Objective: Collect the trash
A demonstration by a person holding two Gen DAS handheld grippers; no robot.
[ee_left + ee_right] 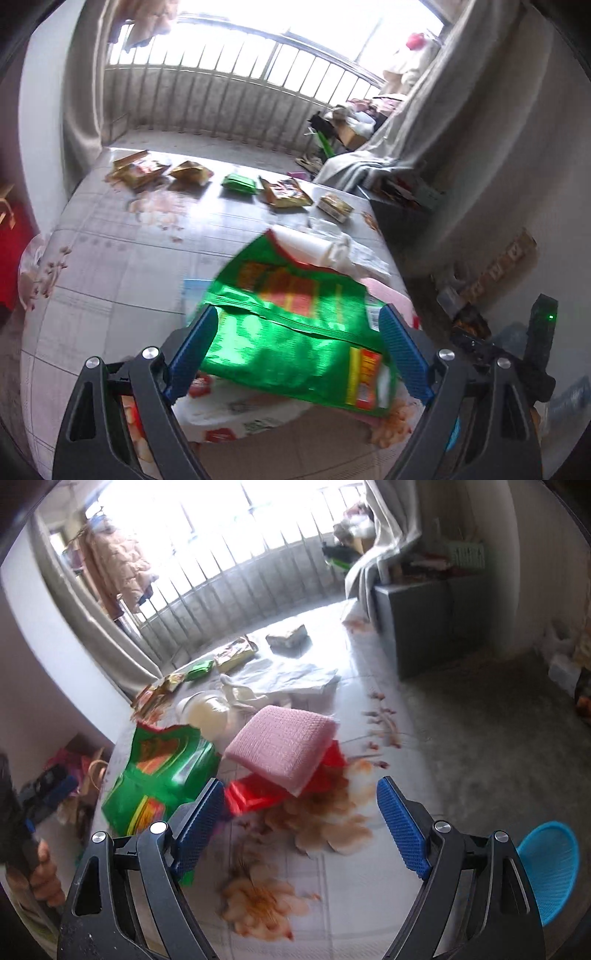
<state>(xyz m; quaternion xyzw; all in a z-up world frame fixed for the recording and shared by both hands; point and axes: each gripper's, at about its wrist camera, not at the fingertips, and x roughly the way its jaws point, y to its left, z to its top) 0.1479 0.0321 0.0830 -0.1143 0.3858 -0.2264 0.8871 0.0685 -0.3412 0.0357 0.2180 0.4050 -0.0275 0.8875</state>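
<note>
Green snack bag (pixel 295 332): lay crumpled near the table's near edge, between the left gripper (pixel 299 354) pads, ungripped.
Handling: likely light, crinkly, slippery foil; best pinched at a flat seam.
Right gripper (pixel 299 827): jaws spread, empty.
Obstacles: pink cloth (pixel 284 746) on red wrappers (pixel 255 794) just beside; more wrappers (pixel 284 192) along the far edge.

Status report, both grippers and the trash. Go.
Left gripper open over the big green snack bag, not gripping. Right gripper open, empty. More wrappers along the table's far edge. Pink cloth beside the bag.
</note>
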